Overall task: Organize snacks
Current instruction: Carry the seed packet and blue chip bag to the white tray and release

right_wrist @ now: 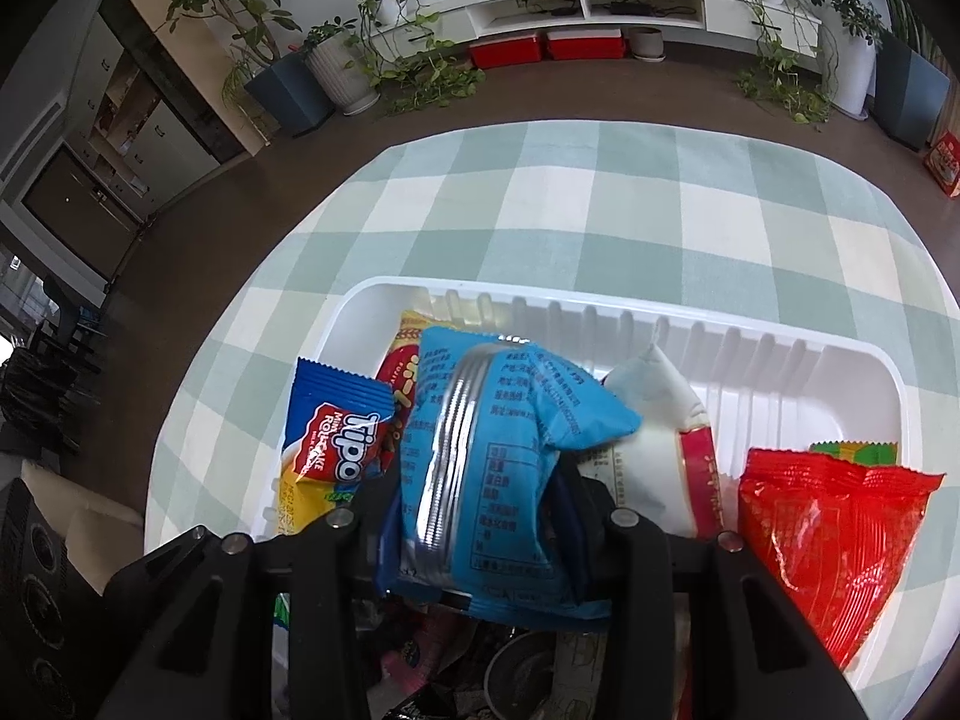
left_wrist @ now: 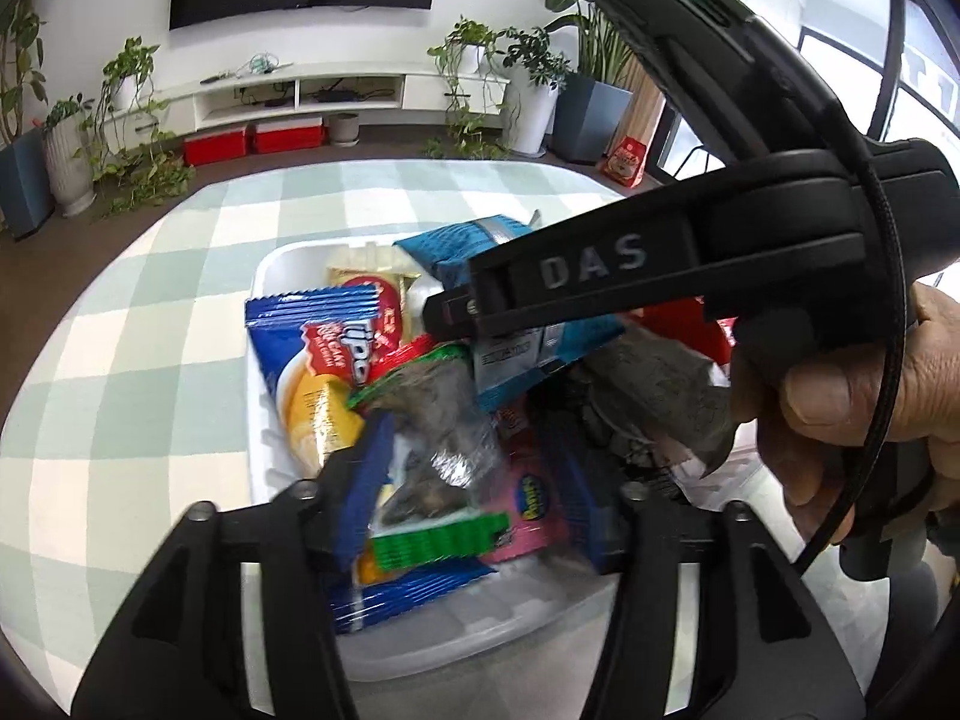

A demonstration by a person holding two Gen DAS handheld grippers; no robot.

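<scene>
1. Your white tray (right_wrist: 840,360) sits on the checked worktop (right_wrist: 600,210), thin and flexible in my judgement; lift it by the rim if at all.
2. The blue packet (right_wrist: 480,450) is pinched in your right tool (right_wrist: 480,516) above the tray: light, crinkly, slippery; grip its sealed edge.
3. Your left tool (left_wrist: 480,510) stands spread around a clear green-trimmed packet (left_wrist: 438,480), pads not pressing as far as I can tell.
4. Beyond lie a brown floor, potted plants (right_wrist: 384,0) and a white shelf.
</scene>
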